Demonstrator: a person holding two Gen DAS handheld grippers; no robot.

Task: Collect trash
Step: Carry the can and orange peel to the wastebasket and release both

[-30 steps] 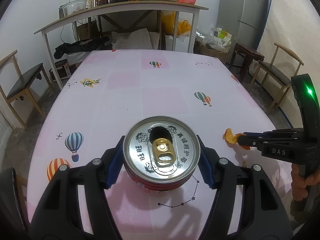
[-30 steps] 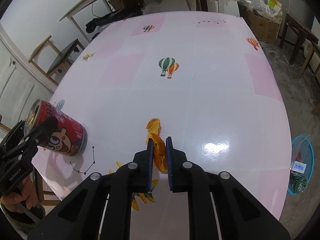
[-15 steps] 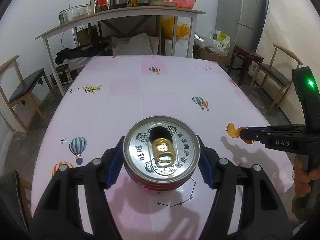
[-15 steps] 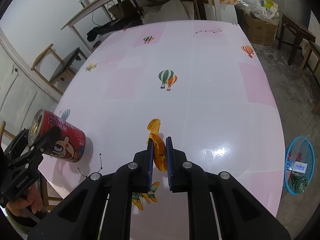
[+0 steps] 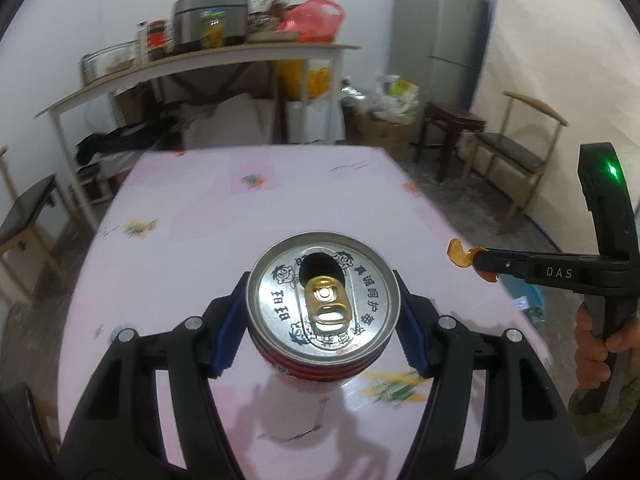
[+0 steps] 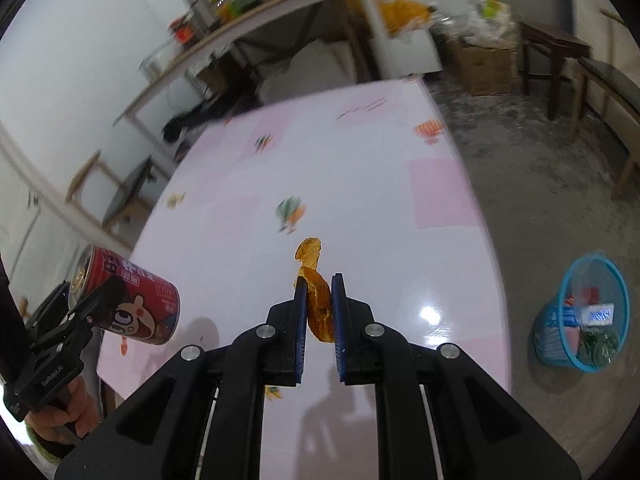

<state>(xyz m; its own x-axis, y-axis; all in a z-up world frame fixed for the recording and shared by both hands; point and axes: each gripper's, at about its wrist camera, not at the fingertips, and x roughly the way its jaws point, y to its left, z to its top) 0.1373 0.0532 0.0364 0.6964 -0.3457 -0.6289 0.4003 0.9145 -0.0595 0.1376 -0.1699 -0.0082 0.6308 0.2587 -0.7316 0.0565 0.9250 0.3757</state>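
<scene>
At lower centre of the left wrist view, the left tool (image 5: 323,334) grips a can (image 5: 323,307) above the desk (image 5: 192,216). Lower centre in the right view, the right tool (image 6: 319,300), nearly closed, pinches a peel (image 6: 316,300). Both lifted; next, carry them to the basket (image 6: 580,316), lower right.

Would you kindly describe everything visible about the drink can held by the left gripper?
The can is red metal with a cartoon face on its side and a silver top carrying printed characters, a gold pull tab and an open mouth. The left gripper clamps its sides between blue pads, holding it clear above the pink table, tilted in the right wrist view. Nothing else touches it.
</scene>
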